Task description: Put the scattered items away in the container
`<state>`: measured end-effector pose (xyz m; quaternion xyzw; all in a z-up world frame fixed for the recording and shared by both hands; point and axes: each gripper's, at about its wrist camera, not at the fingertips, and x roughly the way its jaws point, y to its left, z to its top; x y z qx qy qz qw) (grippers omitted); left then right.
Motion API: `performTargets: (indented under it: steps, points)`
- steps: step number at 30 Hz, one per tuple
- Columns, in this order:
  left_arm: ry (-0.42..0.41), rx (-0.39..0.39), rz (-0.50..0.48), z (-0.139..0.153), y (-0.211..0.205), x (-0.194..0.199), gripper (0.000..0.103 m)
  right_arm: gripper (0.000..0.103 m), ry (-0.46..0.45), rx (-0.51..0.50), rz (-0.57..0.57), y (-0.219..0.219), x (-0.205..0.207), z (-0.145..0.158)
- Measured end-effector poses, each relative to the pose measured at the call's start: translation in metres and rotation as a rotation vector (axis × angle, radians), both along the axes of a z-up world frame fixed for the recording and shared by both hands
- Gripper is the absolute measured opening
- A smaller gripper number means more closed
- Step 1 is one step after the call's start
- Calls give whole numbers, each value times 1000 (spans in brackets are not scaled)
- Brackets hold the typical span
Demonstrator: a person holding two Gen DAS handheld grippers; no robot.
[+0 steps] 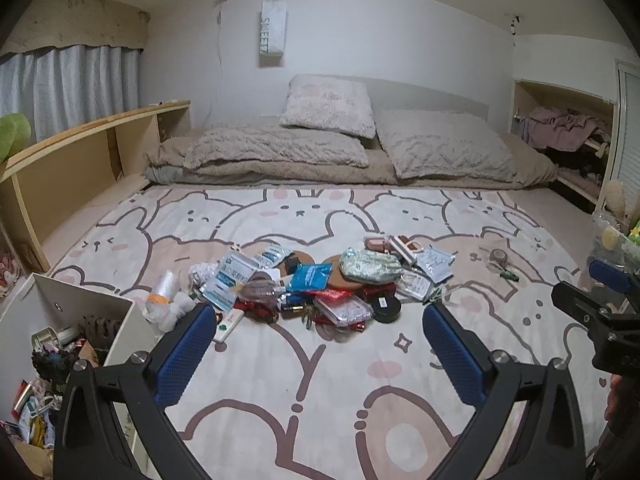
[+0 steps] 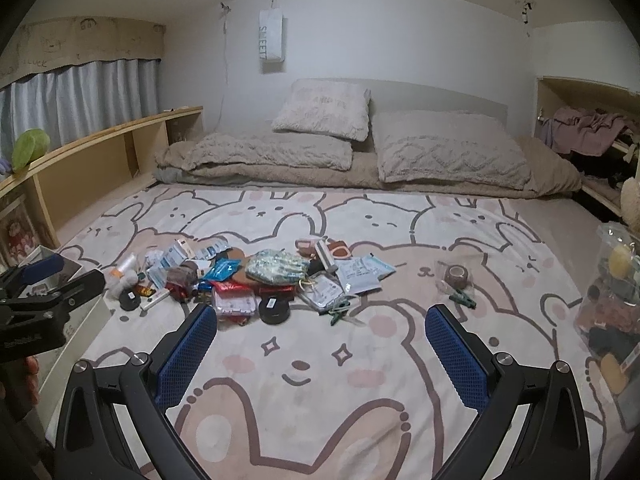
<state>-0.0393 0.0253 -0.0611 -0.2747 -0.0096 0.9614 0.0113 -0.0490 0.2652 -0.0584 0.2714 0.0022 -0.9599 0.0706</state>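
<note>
Scattered items [image 1: 320, 284] lie mid-bed, pillows [image 1: 440, 148] behind, the container [image 1: 80, 312] left (partly filled).

**Soft cloth, glossy packets, textured pads**

The bed cover [image 1: 320, 380] is matt printed cloth. Behind it, the pillows [image 1: 444, 144] look fuzzy and ribbed. On the cover, the packets [image 1: 236, 276] are shiny plastic; the round tin [image 2: 274, 309] is smooth black. Each tool's fingers [image 2: 456, 356] carry blue, dimpled rubbery pads on matt black plastic.
</note>
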Motion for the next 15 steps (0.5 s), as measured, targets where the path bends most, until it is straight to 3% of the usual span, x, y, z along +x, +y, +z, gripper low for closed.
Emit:
performTargets:
  steps: [15]
  points:
    - [-103, 47, -12, -39, 9, -24, 103, 103, -60, -16, 12, 7, -15, -30]
